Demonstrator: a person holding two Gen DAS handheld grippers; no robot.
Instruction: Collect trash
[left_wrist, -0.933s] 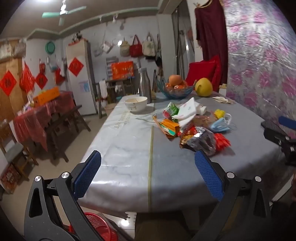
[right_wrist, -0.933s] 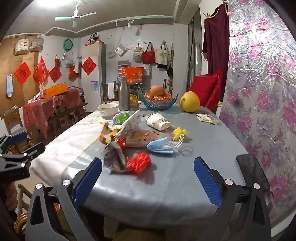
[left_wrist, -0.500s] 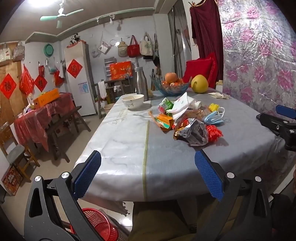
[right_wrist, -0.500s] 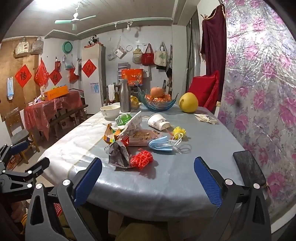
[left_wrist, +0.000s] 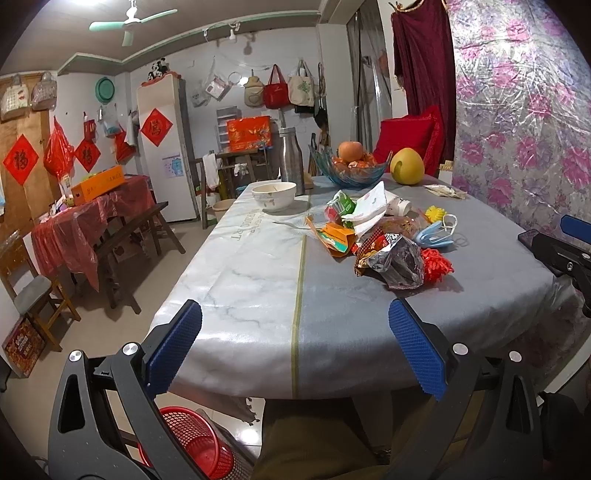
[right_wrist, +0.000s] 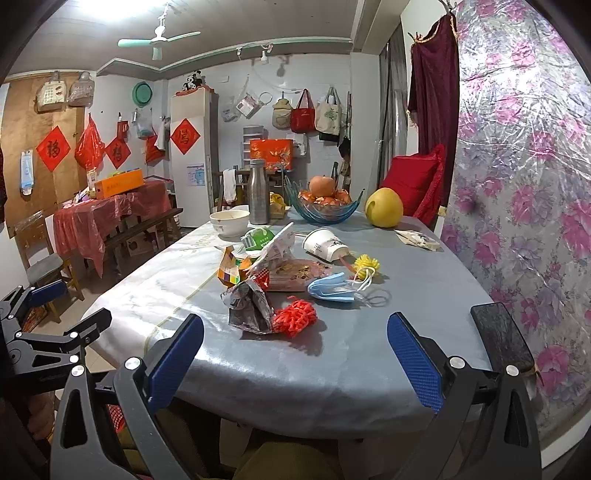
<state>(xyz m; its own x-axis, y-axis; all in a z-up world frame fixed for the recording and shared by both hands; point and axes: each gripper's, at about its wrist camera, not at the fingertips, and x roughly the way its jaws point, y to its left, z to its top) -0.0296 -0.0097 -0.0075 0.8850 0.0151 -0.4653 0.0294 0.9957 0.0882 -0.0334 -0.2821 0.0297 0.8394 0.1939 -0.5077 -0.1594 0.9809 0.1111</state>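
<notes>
2 grippers: left gripper (left_wrist: 294, 345) and right gripper (right_wrist: 295, 349) were both spread wide and empty, held back off the near table (left_wrist: 258, 288) edge, judged ready for a first pick.
Trash location: 1 loose heap lay mid-table, untouched, well apart from both grippers.
Heap contents: foil wrapper (right_wrist: 249, 306), red mesh (right_wrist: 295, 316), blue mask (right_wrist: 332, 290), paper cup (right_wrist: 324, 243), orange carton (left_wrist: 334, 240).
Receptacle: red basket (left_wrist: 194, 441) stood on the floor under the near edge, by the left gripper, judged placed for short drops.
Non-trash: bowl (left_wrist: 274, 195), fruit bowl (right_wrist: 323, 206), pomelo (right_wrist: 384, 206) sat behind the heap.
Risk: judged light wrappers could slip.
</notes>
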